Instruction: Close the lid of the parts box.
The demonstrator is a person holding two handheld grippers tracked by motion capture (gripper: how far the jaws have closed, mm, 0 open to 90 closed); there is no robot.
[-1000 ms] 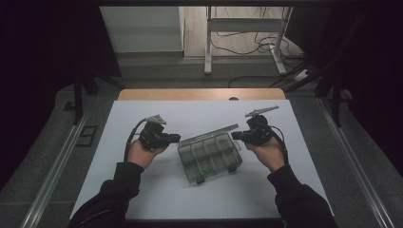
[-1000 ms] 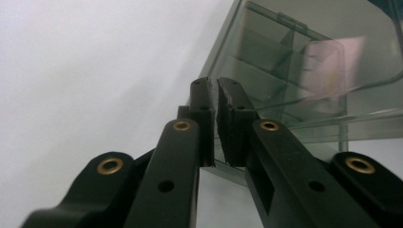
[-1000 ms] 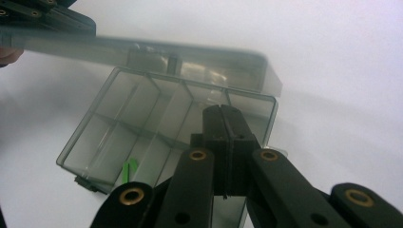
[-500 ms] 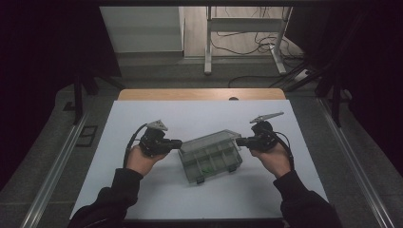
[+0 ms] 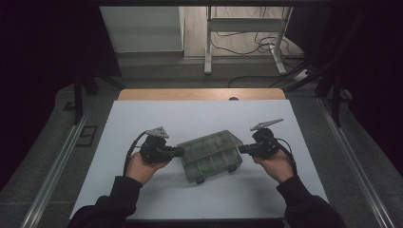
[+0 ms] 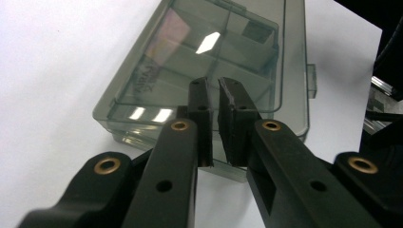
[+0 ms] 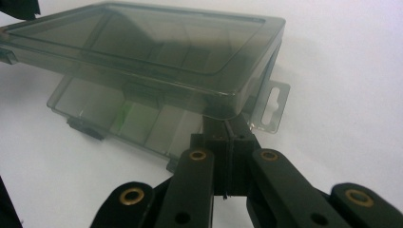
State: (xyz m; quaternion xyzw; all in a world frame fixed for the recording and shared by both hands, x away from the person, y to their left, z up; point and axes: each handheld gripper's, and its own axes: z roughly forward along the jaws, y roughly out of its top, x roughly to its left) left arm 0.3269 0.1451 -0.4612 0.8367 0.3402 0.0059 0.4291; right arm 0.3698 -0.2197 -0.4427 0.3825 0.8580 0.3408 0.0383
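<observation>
Where dark floor rings the white table — both grippers' jaws closed, empty, flanking the smoky compartment box.

- The table was covered with a plain white sheet, and a strip of wooden top peeked out along the far edge.
- Pretty much the one thing sitting on it was a smoky see-through compartment box, angled a bit, around the middle, with its lid propped partly up.
</observation>
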